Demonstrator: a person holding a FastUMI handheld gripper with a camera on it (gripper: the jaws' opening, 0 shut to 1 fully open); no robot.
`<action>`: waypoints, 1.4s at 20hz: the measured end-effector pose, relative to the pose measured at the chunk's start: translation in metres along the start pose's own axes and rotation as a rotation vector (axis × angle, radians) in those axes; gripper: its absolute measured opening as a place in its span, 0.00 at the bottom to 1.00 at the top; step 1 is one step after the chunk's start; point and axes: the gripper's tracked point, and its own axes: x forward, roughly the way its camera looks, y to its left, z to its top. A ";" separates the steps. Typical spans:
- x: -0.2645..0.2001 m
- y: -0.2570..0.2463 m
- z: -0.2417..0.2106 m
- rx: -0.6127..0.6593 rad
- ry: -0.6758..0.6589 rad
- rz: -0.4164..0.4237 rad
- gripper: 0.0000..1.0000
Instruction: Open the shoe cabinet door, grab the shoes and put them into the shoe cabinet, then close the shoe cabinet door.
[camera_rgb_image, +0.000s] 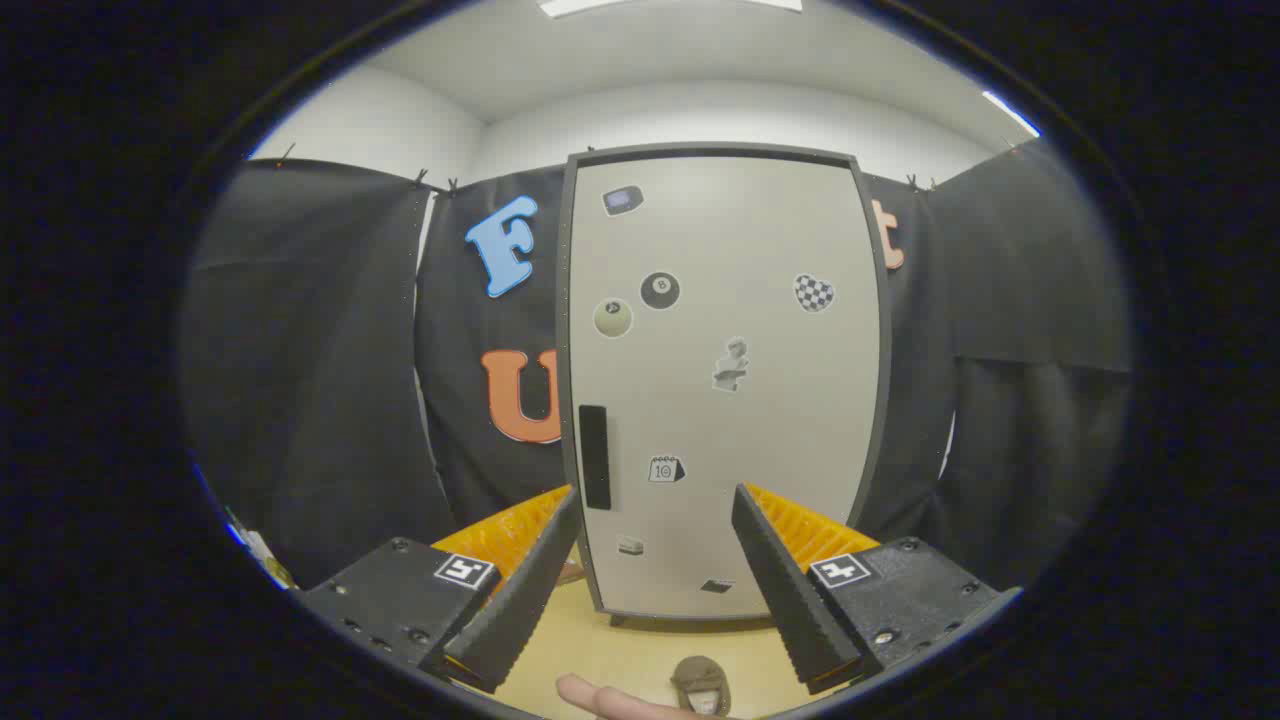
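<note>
Landmark: the shoe cabinet (725, 380), standing upright on the pale floor (640, 650) straight ahead of my gripper, its door (760, 430) shut.
Left of the cabinet: black cloth wall (320, 380), hanging close beside the cabinet's left edge.
Handle: a dark upright bar (594, 457) low on the door's left side, just above and beyond my left finger's tip.
Door face: several stickers (660, 290) scattered across it, from the upper left down to the bottom edge.
My gripper (655, 495): held level and pointed at the lower half of the door, fingers spread wide apart, gripping nothing, not touching the cabinet.
Below the cabinet: my fingertip (590, 693) shows between the gripper's fingers, close in front of the lens.
Beside that fingertip: a small brown object (700, 682) on the floor, too small for me to identify.
Right of the cabinet: more black cloth.
</note>
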 end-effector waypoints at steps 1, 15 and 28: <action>0.001 0.005 -0.002 -0.013 -0.003 0.008 1.00; 0.052 0.041 0.000 -0.053 -0.014 0.006 1.00; 0.192 0.047 -0.015 -0.038 -0.006 -0.081 0.90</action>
